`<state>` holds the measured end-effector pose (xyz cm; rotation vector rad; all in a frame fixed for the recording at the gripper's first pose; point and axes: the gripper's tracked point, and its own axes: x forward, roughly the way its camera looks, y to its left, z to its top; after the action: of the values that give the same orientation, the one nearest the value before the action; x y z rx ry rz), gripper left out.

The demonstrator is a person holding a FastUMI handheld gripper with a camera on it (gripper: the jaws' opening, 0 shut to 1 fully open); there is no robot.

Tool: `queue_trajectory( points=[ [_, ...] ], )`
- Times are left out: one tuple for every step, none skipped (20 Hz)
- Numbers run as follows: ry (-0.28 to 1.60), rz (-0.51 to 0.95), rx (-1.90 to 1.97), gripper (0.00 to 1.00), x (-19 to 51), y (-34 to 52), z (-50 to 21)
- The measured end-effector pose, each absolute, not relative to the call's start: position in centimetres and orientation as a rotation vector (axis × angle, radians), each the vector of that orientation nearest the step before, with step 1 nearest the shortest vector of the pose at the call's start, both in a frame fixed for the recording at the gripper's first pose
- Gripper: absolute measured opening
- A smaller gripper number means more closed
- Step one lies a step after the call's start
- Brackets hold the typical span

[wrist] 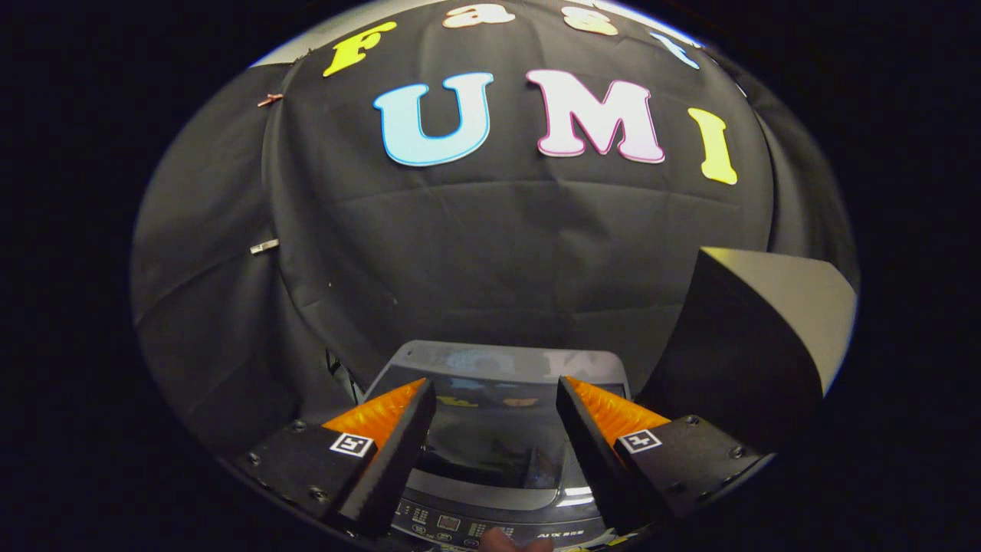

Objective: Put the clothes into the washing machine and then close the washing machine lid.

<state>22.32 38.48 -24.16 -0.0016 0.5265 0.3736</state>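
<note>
The gripper (496, 399) hung spread and empty above the washer (498, 460), whose lid (502, 364) seemed already down, reflections suggesting glass. No clothes showed. A final check should press the lid squarely near its front edge.

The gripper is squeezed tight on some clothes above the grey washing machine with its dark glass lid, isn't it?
Not quite. In the gripper view, the gripper is open and holds nothing; its fingers stand apart above the grey washing machine and its dark glass lid.
</note>
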Motion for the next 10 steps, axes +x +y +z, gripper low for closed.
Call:
queue_trajectory(
  points=[
    [0.5,0.375,-0.007,1.0,22.2,38.3,-23.2],
    [0.475,0.373,-0.013,1.0,22.0,38.0,-22.3],
    [0.449,0.377,-0.016,1.0,21.8,37.8,-21.3],
    [0.425,0.378,-0.019,1.0,21.6,37.5,-20.2],
    [0.398,0.379,-0.015,1.0,21.5,37.3,-19.1],
    [0.37,0.381,-0.012,1.0,21.2,37.3,-18.1],
    [0.342,0.381,-0.013,0.99,20.9,37.0,-16.9],
    [0.313,0.38,-0.017,1.0,20.9,36.5,-15.6],
    [0.284,0.379,-0.019,1.0,20.7,36.0,-14.3],
    [0.257,0.38,-0.023,1.0,20.5,35.6,-13.1]
  ],
)
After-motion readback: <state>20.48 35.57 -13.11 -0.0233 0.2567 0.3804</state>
